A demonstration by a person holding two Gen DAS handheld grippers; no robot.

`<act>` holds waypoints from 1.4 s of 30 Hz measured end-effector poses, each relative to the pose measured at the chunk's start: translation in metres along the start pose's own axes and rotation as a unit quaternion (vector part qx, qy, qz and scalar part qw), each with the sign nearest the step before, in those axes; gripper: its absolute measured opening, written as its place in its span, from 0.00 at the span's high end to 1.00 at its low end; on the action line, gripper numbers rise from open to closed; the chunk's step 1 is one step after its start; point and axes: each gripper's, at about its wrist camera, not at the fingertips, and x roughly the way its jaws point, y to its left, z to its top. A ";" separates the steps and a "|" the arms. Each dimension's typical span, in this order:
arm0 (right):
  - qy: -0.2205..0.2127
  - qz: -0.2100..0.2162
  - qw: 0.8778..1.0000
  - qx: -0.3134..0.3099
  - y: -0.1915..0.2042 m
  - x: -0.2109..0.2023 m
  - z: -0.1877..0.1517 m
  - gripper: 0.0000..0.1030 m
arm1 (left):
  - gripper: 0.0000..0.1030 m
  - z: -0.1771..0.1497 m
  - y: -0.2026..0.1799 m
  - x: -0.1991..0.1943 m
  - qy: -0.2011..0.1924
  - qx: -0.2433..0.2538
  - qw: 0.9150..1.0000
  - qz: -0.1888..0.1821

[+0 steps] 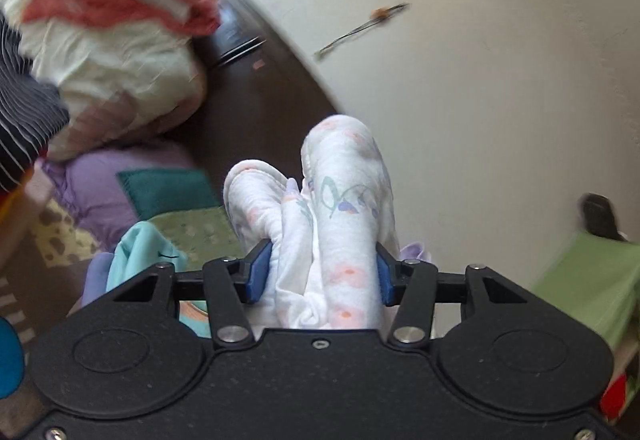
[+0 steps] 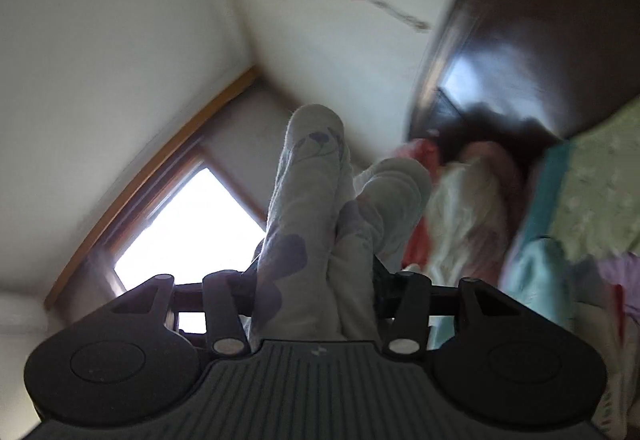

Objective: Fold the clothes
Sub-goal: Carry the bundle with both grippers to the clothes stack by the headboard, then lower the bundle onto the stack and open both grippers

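A white printed garment is pinched between the pads of the left gripper, folds bulging beyond the fingertips. The same garment is clamped likewise by the right gripper.

No text, label, brand or number can be read in either view. The right gripper's ribbed grey housing bears a tiny pale mark at twelve o'clock, too small to make out.
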 end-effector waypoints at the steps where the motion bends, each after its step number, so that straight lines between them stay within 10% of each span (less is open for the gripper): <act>1: 0.006 -0.028 0.999 0.031 -0.020 0.010 0.000 0.51 | 0.49 -0.003 0.018 0.017 0.013 -0.009 0.999 0.041; 4: 0.056 -0.138 0.980 0.132 -0.115 0.056 -0.025 0.50 | 0.45 -0.022 0.090 0.069 0.079 -0.090 0.971 0.209; 6: 0.060 -0.137 0.973 0.176 -0.169 0.073 -0.038 0.60 | 0.42 -0.030 0.104 0.071 0.057 -0.095 0.973 0.201; 14: 0.078 -0.137 0.980 0.121 -0.150 0.093 -0.017 0.45 | 0.25 -0.025 0.083 0.058 0.042 -0.089 0.981 0.165; 29: 0.053 -0.160 0.981 -0.096 -0.039 0.016 0.029 0.09 | 0.13 -0.031 -0.006 -0.005 -0.009 0.061 0.979 0.195; 34: 0.096 -0.184 0.966 -0.151 0.002 -0.002 0.018 0.00 | 0.00 -0.066 -0.043 -0.034 -0.007 0.158 0.958 0.241; 42: 0.175 -0.242 0.927 -0.226 0.060 -0.023 -0.005 0.00 | 0.00 -0.123 -0.082 -0.053 0.003 0.278 0.895 0.348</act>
